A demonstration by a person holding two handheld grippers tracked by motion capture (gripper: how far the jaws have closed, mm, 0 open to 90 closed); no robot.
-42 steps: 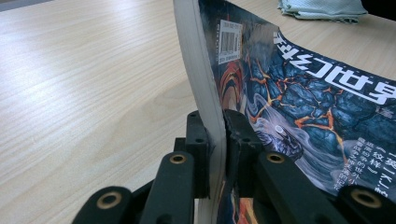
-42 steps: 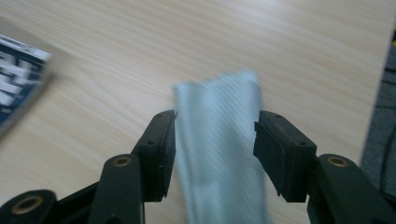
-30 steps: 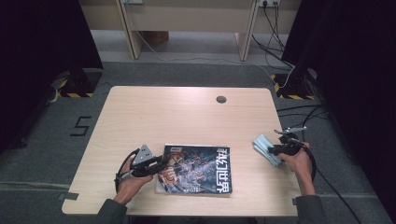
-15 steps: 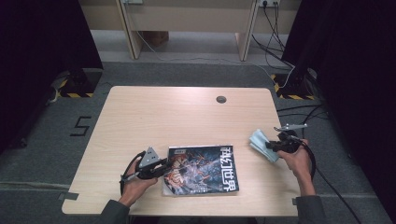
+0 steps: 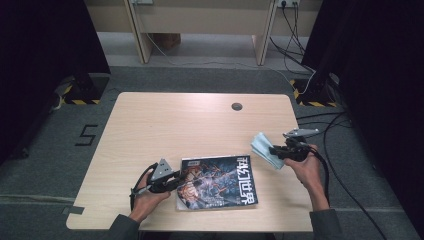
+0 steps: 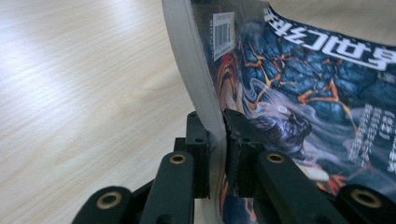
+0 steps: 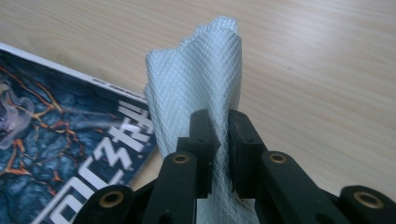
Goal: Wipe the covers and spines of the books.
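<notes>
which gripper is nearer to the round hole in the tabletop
Right. The right gripper, shut on a pale blue cloth, is below and slightly right of the hole; the left gripper, clamping the magazine, sits farther off.

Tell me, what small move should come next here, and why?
Probably carry the cloth over the magazine and lay it down. The right gripper is shut on the cloth, lifted beside the magazine, while the left gripper pinches the magazine's edge, steadying it.
</notes>
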